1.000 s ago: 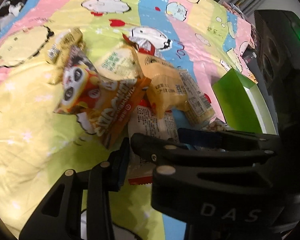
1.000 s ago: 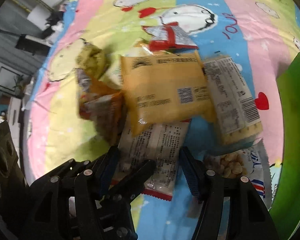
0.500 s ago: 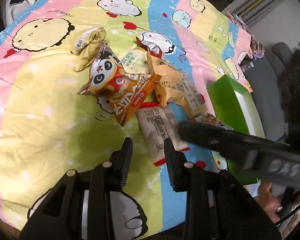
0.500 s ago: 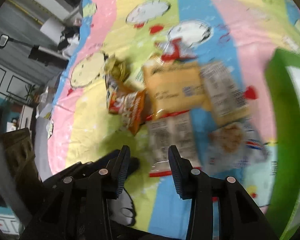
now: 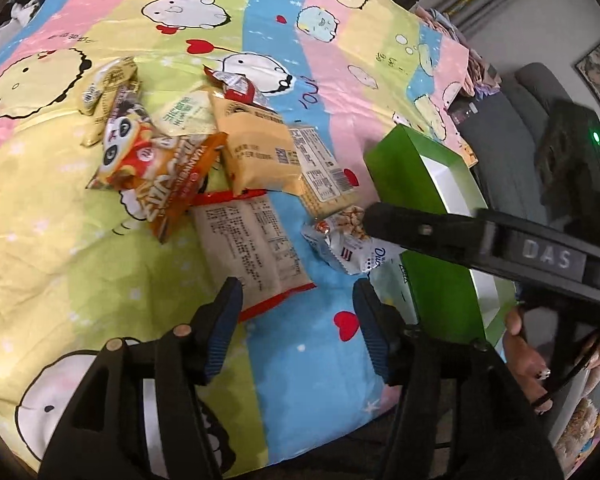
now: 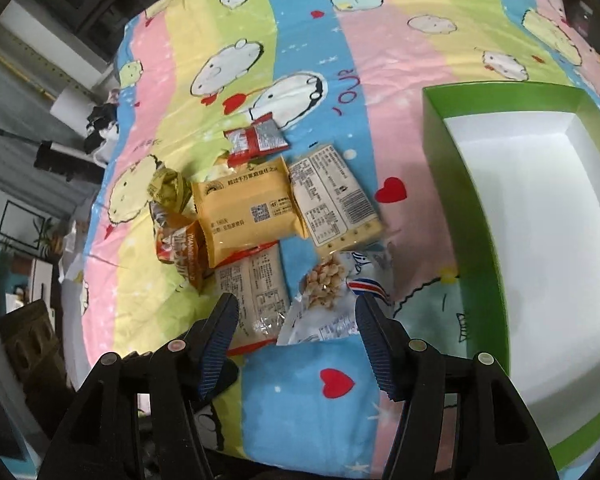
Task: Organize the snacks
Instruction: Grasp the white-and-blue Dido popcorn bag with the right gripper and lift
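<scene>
A heap of snack packets is lying on a striped cartoon bedsheet (image 6: 400, 80), all of it to the left of an open green box (image 6: 440, 128) with a white inside, as the right wrist view shows it. Nearest that box are a pale cracker packet (image 6: 334, 200) and, below it, a blue-and-white nut packet (image 6: 332, 296); a yellow packet (image 6: 248, 210) is overlapping a white packet with red ends (image 6: 256, 292), and an orange panda packet (image 5: 152, 168) and a small red sachet (image 6: 256, 140) are sitting farther from the box. The left gripper (image 5: 298, 322) is hovering on the near side of the heap, its jaws opening and gripping nothing. The right gripper (image 6: 296, 334) is hanging above the nut packet beside the box, its jaws likewise opening, empty, pads clear of every packet.
</scene>
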Demonstrator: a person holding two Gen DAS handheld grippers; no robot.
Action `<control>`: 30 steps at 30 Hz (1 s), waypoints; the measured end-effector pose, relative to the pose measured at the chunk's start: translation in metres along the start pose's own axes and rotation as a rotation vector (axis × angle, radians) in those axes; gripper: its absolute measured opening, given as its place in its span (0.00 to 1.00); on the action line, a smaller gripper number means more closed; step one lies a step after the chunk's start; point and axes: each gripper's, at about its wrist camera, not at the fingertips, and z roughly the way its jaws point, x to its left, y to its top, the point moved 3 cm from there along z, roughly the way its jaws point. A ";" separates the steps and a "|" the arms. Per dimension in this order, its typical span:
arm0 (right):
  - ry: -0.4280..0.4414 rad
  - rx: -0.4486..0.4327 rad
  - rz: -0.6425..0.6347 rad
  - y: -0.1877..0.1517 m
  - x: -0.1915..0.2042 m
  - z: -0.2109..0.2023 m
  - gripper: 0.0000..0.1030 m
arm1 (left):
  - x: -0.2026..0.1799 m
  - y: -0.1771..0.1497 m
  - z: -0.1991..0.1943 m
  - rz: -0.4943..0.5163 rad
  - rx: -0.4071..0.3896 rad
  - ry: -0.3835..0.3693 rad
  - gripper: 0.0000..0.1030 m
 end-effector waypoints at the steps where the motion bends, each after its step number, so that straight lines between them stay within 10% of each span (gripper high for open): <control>1: -0.024 0.004 -0.011 0.001 0.001 0.003 0.60 | -0.001 0.000 0.002 0.000 0.003 0.002 0.56; 13: -0.256 0.050 -0.132 0.016 0.003 0.034 0.60 | 0.022 -0.001 -0.001 -0.037 0.004 0.025 0.58; 30: 0.004 0.071 -0.078 -0.009 0.026 0.039 0.51 | 0.034 -0.007 -0.013 -0.036 -0.001 0.050 0.58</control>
